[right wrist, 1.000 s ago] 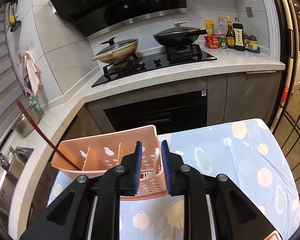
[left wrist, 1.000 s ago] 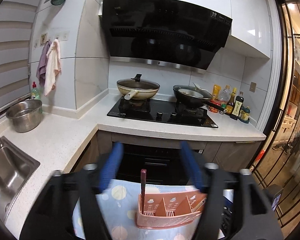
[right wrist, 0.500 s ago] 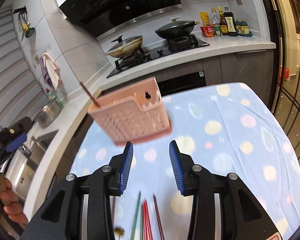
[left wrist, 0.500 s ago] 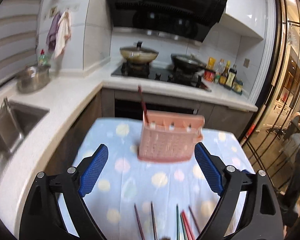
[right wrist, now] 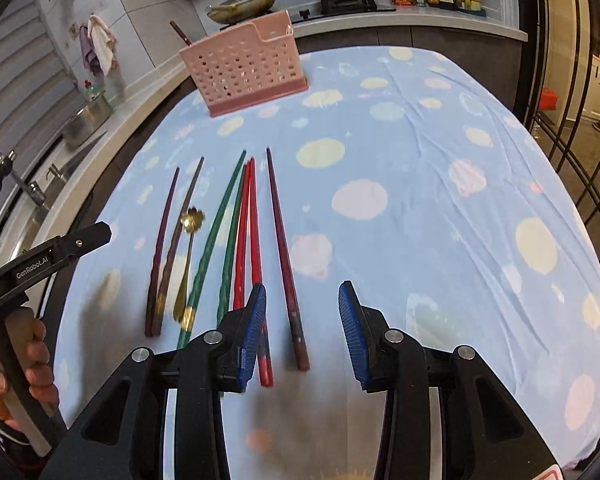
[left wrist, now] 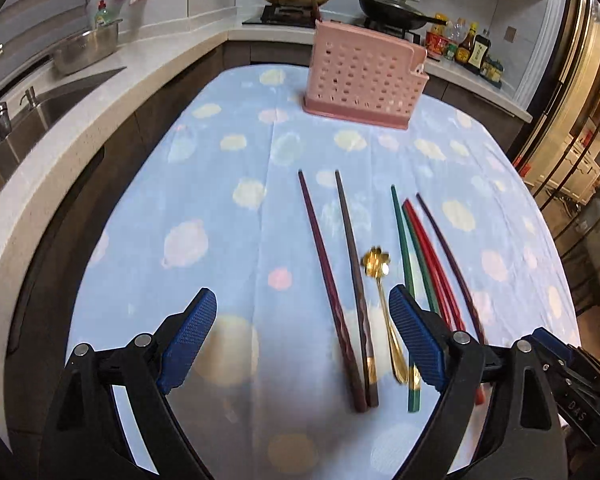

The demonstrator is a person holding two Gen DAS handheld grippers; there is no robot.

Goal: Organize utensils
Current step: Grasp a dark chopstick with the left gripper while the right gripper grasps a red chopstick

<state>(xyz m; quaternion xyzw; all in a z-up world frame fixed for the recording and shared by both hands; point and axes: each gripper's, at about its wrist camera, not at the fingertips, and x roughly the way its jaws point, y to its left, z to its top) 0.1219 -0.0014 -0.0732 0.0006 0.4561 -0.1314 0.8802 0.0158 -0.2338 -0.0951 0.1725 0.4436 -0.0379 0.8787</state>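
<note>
A: Seven chopsticks plus a gold spoon (left wrist: 384, 312) lie near-to-far; pink caddy (right wrist: 242, 70) far.
B: Grippers?
A: Left gripper (left wrist: 302, 342) wide, empty, straddling the brown pair (left wrist: 340, 280). Right gripper (right wrist: 302, 330) part-open, empty, over the dark-red stick (right wrist: 286, 264), nearer.

Both tools empty, tilted downward
Left tool (left wrist: 302, 342) gapes wide; right tool (right wrist: 302, 332) stands partly open, both recently opening.

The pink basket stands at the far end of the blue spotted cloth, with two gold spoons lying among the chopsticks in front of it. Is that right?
Only one gold spoon lies among the chopsticks, as the left wrist view shows. The pink basket does stand at the far end of the blue spotted cloth.
</note>
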